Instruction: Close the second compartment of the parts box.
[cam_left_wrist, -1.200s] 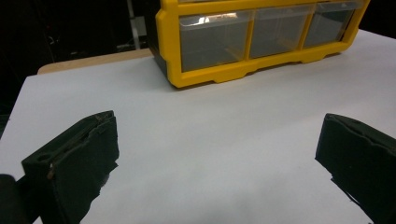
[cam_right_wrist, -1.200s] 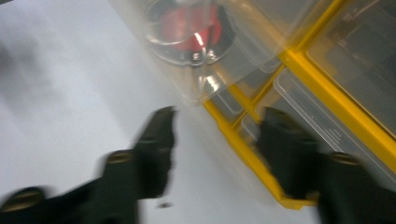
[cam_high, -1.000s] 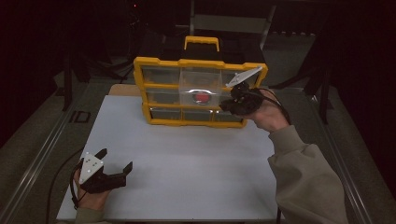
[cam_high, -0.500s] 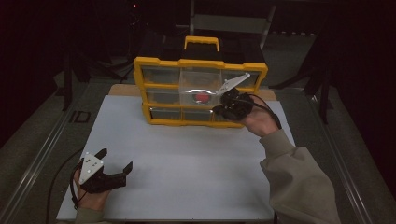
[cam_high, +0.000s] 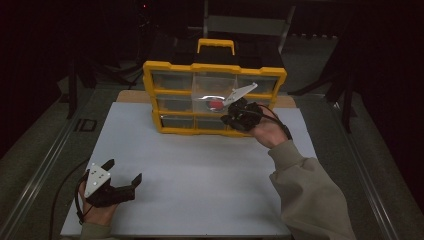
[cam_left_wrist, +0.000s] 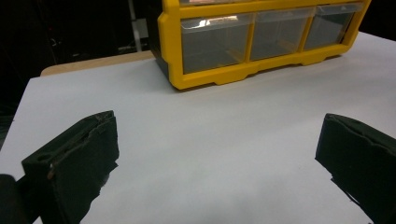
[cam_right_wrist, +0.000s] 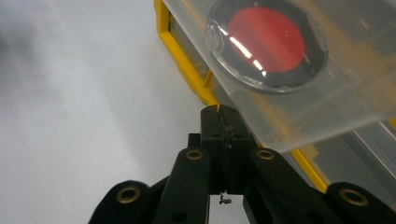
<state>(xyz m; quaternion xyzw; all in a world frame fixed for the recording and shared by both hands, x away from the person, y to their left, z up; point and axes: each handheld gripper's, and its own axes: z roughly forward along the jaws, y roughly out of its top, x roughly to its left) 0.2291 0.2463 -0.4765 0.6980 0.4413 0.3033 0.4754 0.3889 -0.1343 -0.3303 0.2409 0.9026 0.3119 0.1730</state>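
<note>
Here the right claw (cam_high: 235, 118), pressed together, reaches at the yellow drawer cabinet (cam_high: 170, 131); left claw (cam_high: 122, 175) rests spread.

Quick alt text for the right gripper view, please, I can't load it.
The right gripper, jaws shut, sits at the front edge of a clear drawer pulled from a yellow cabinet. A red round disc lies in the drawer.

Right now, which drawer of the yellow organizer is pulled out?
The middle drawer of the middle row, the one holding the red disc. It juts forward beside the right claw; the other drawers sit flush in the yellow organizer.
</note>
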